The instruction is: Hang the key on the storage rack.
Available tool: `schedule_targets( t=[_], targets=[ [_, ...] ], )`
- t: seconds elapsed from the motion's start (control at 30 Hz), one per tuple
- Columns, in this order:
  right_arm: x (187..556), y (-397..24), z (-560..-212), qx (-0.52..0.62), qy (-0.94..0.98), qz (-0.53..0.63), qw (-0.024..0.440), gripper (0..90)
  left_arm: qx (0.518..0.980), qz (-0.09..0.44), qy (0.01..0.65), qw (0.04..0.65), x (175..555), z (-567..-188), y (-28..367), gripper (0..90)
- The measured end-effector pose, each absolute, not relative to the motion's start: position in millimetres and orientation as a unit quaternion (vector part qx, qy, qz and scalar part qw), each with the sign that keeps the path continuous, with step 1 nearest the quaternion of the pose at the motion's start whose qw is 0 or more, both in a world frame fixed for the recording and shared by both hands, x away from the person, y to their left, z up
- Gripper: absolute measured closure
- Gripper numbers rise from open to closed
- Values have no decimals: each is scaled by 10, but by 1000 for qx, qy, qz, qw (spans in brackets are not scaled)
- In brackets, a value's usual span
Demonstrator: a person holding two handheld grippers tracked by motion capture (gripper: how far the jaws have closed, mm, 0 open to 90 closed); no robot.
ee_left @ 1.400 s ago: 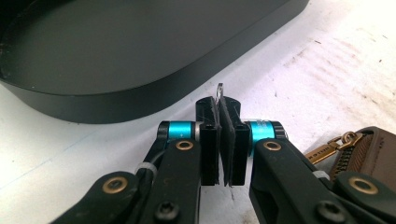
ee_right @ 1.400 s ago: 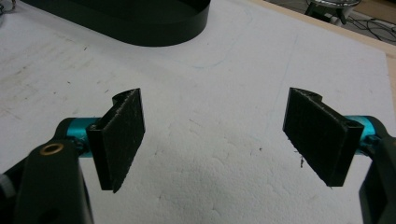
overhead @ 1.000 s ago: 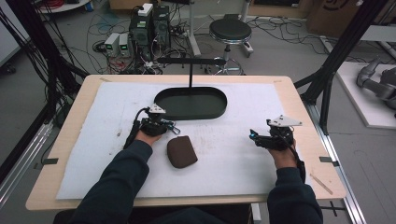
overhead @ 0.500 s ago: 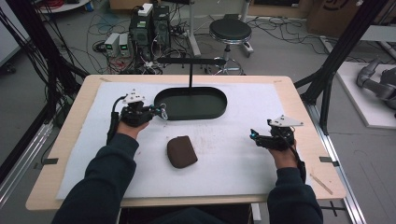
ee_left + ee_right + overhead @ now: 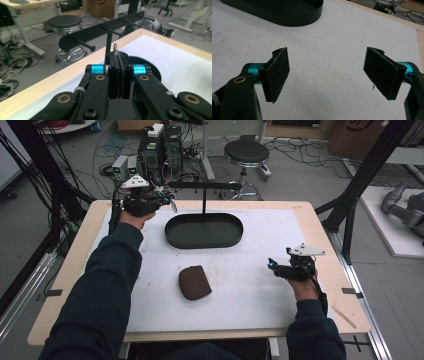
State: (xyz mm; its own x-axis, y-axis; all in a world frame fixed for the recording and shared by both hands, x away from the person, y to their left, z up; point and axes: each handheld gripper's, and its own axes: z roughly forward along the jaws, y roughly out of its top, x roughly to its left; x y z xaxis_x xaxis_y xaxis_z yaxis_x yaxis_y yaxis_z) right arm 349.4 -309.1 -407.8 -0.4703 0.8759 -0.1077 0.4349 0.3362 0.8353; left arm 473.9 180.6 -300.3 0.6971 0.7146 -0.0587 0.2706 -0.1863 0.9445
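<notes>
Left gripper (image 5: 119, 53) clamped on thin metal piece (image 5: 115, 50).

Small silvery metal piece (image 5: 115, 49) clamped in the left gripper (image 5: 117, 58): mostly buried between the pads, just a thin edge out the top, too small to identify. In high view it's a tiny glint (image 5: 173, 206). Black oval tray (image 5: 150, 68) largely blocked by the jaws; cut off at top edge (image 5: 287, 15) in right gripper view.
</notes>
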Motion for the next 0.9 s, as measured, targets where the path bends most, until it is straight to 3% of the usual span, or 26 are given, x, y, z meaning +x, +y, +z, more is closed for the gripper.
schedule_targets(
  t=[0.37, 0.9],
  targets=[
    [3494, -3110, -4088, 431, 765, 386, 283, 211, 743, 197, 347, 538, 5113, -3081, 1760, 880],
    [3490, -3122, -4099, 433, 765, 385, 283, 211, 735, 228, 386, 508, 5229, -3179, 1665, 877]
  ],
)
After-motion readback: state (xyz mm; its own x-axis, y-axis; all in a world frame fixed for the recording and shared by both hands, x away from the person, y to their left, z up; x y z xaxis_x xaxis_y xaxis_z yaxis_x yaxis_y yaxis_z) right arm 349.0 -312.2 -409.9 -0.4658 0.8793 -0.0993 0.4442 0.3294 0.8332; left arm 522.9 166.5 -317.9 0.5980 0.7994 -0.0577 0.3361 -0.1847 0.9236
